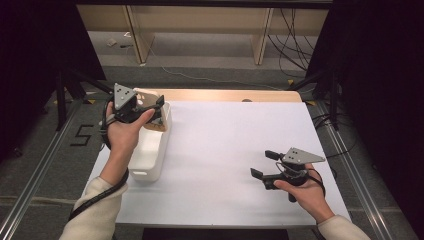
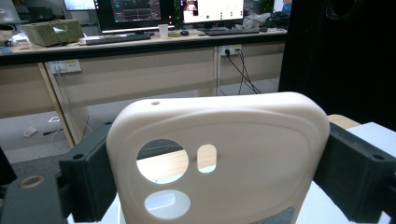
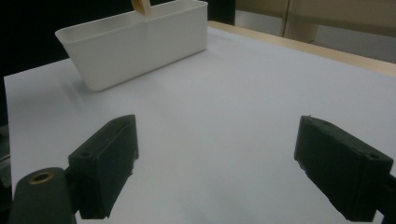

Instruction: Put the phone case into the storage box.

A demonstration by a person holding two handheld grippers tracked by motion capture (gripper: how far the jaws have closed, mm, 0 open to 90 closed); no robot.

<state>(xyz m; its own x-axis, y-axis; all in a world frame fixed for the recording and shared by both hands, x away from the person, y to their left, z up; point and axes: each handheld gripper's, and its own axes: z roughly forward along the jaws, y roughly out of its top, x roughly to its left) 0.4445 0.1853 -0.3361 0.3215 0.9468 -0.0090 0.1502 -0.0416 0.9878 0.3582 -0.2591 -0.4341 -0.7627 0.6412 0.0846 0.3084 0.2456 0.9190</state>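
My left gripper point(image 1: 158, 108) is shut on a cream phone case point(image 1: 146, 100), held upright above the far end of a white plastic bin point(image 1: 150, 150). In the left gripper view the case point(image 2: 247, 140) spans the gap between both black jaws, its camera cut-outs facing me, and the left gripper point(image 2: 219, 186) clamps its two side edges. Low over the right side of the white table sheet point(image 1: 230, 145), my right gripper point(image 1: 263, 163) is open and holds nothing. In the right gripper view the right gripper point(image 3: 224, 168) faces the bin point(image 3: 140, 46), with a tip of the case point(image 3: 141, 7) above its rim.
The bin lies lengthwise along the table's left edge. A wooden strip point(image 1: 225, 95) borders the far edge of the sheet. Beyond it are desk legs and loose cables point(image 1: 290, 40) on the floor. Dark curtains stand on both sides.
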